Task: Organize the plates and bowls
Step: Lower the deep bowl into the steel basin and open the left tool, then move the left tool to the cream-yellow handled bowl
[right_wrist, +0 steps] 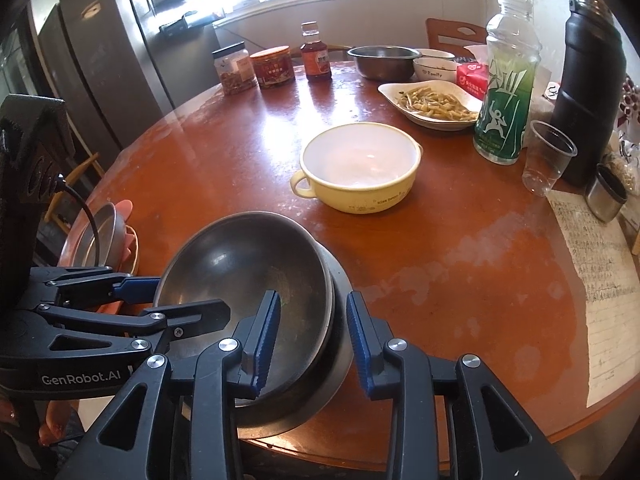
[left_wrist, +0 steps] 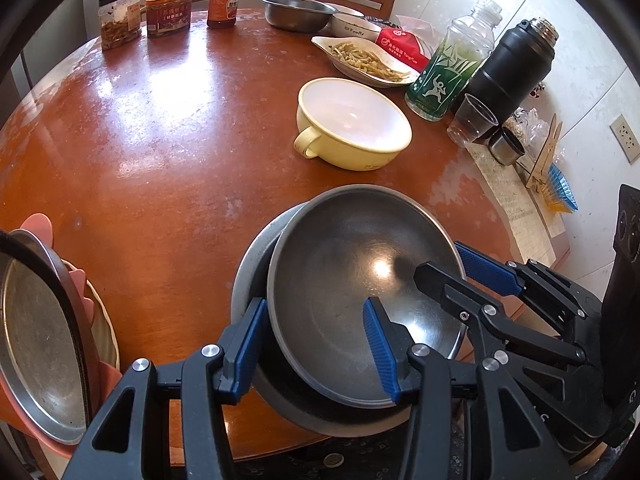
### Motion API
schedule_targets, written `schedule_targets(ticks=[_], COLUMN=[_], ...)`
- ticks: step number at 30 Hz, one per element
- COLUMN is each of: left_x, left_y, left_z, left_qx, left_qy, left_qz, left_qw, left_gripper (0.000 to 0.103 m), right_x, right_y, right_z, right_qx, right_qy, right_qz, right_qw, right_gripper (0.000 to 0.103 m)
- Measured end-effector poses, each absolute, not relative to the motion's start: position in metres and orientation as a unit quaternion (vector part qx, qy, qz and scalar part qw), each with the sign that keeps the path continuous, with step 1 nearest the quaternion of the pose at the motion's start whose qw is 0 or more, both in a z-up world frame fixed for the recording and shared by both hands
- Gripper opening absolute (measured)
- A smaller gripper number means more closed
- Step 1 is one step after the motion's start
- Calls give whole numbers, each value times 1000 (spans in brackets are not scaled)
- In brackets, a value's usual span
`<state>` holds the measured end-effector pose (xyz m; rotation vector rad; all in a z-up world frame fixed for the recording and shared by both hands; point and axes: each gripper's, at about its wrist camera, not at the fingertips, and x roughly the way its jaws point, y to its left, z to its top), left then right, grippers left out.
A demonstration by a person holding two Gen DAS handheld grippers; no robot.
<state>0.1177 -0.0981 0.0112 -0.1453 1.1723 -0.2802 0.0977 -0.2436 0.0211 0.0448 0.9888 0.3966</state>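
Steel bowl [left_wrist: 344, 292] sits tilted inside a second steel bowl [left_wrist: 256, 280] at the near edge of the round wooden surface [left_wrist: 160, 140], and part of the lower bowl seems to hang over that edge. The upper one is not seated flat; its rim rides high on one side.

The left claw [left_wrist: 316, 344] straddles the near rim of the pair, one blue pad outside the lower bowl and the other inside the upper one, but whether the pads actually press on the metal I cannot tell. The right claw [right_wrist: 314, 344] has its jaws parted around the opposite rim, with gaps visible on both sides, so it grips nothing.

Risk, as I judge it: with so little firm hold, the smooth tilted bowl could slide or rock, and a nudge toward the near edge could tip the stack off the surface.

A yellow bowl [left_wrist: 354, 124] with a handle stands apart near the middle, and a plate rack [left_wrist: 52, 332] hangs at the left edge, close enough to be clipped in a swing.
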Motion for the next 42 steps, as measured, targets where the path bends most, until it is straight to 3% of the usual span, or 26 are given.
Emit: schedule_targets(ticks=[12, 42], left_x=[112, 141], left_y=[-92, -85], left_z=[24, 56], left_qx=[-72, -64], left_qy=[533, 498], left_qz=[-135, -116], left_qw=[832, 857], left_gripper=[49, 51], right_x=[98, 119], right_y=[-248, -269], right_z=[27, 46], right_qx=[32, 69], right_qy=[465, 445], right_qz=[181, 163], right_qw=[866, 878], right_gripper=[50, 55])
